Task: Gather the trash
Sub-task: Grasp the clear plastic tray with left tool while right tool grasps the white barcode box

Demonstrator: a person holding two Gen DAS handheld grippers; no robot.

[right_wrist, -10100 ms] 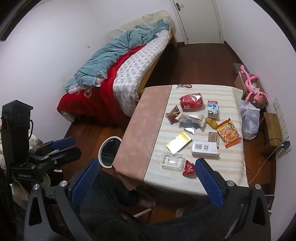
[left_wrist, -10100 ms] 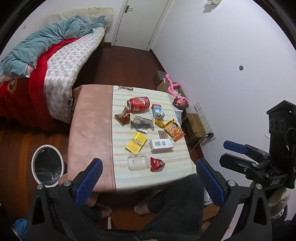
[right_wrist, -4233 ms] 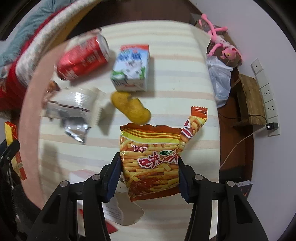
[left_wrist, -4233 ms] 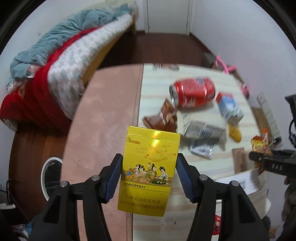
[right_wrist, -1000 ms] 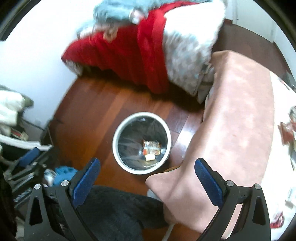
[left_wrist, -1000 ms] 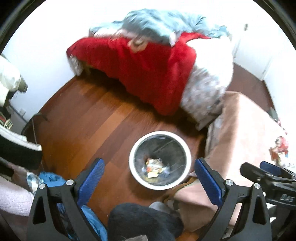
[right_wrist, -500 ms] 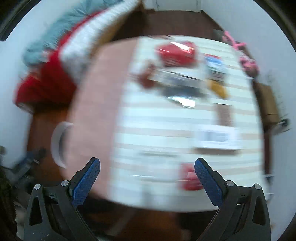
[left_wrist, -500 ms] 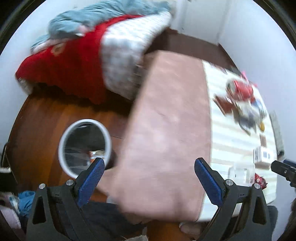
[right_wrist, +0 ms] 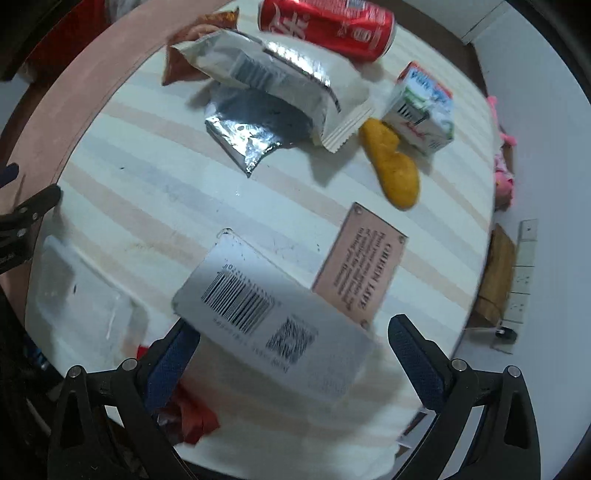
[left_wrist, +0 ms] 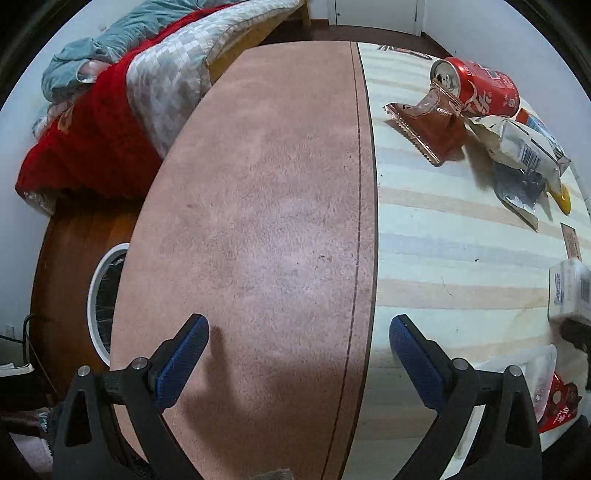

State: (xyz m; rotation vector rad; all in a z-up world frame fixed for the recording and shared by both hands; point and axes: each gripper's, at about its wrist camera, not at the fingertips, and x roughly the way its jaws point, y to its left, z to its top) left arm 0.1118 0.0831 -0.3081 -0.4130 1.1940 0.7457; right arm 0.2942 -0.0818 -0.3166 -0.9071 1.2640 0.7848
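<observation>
Closing my right gripper (right_wrist: pixel 291 354) around the white box (right_wrist: pixel 273 317), which lies on the striped table (right_wrist: pixel 147 173) between the pads, untouched yet; can (right_wrist: pixel 328 26) and wrappers (right_wrist: pixel 273 77) wait at twelve o'clock. Left gripper (left_wrist: pixel 299 354) hangs wide and empty over pink cloth (left_wrist: pixel 258 184), the bin (left_wrist: pixel 99 295) at nine o'clock for drops. Motion blur smears the box's print; the table hides most of the bin.

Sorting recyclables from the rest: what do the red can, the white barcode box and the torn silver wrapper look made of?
Red can: probably aluminium, glossy printed shell; its pull-tab end shows in the left view.
White box: likely matte cardboard, flat faces, printed barcode.
Silver wrapper: metallised foil film, mirror-shiny, creased, jagged torn edge.
</observation>
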